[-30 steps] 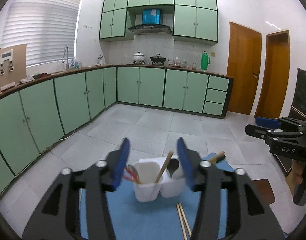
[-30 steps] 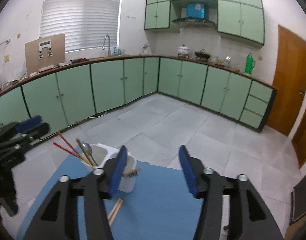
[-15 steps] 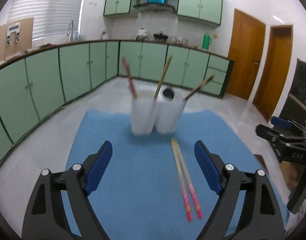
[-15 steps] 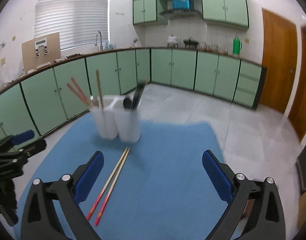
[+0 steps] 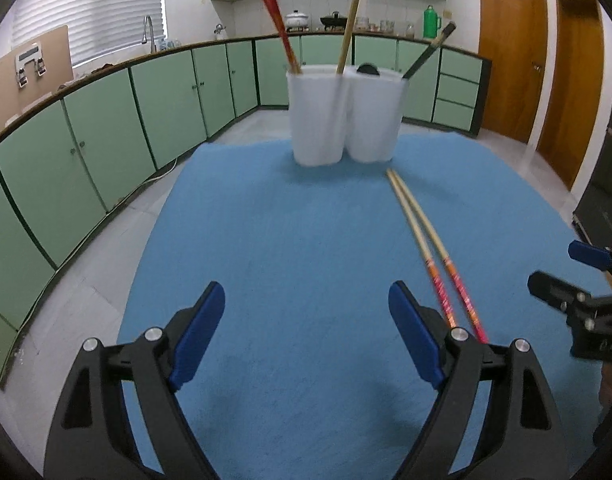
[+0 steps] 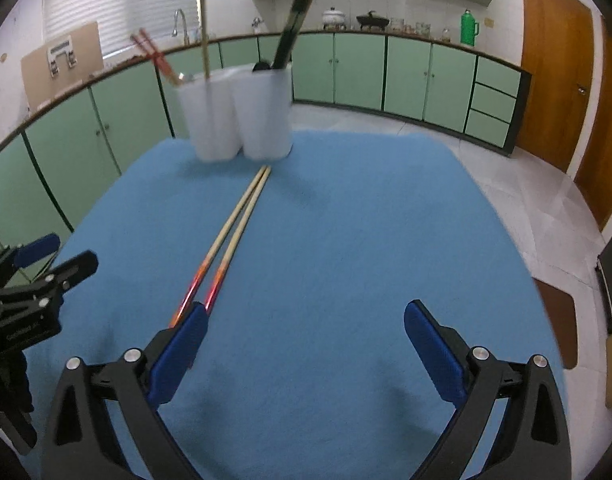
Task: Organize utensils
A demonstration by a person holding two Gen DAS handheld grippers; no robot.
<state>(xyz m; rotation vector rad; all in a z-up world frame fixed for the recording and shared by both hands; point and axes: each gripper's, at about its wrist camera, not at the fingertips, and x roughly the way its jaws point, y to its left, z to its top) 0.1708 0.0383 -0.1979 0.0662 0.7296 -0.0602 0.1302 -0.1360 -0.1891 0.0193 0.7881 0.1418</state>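
Lying loose on the blue mat (image 5: 290,240), the chopstick pair (image 5: 429,248) points at the white holder (image 5: 343,114) near the far edge. Bare mat surrounds both. My left gripper (image 5: 306,332) and right gripper (image 6: 306,344) hover with fingers wide, lower and spread farther than a second ago.

Two red-tipped chopsticks (image 5: 425,248) lie parallel before the upright white holder (image 5: 343,114).

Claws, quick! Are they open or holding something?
Left claw: open, holding nothing.
Right claw: open, holding nothing; the chopsticks lie on the mat.
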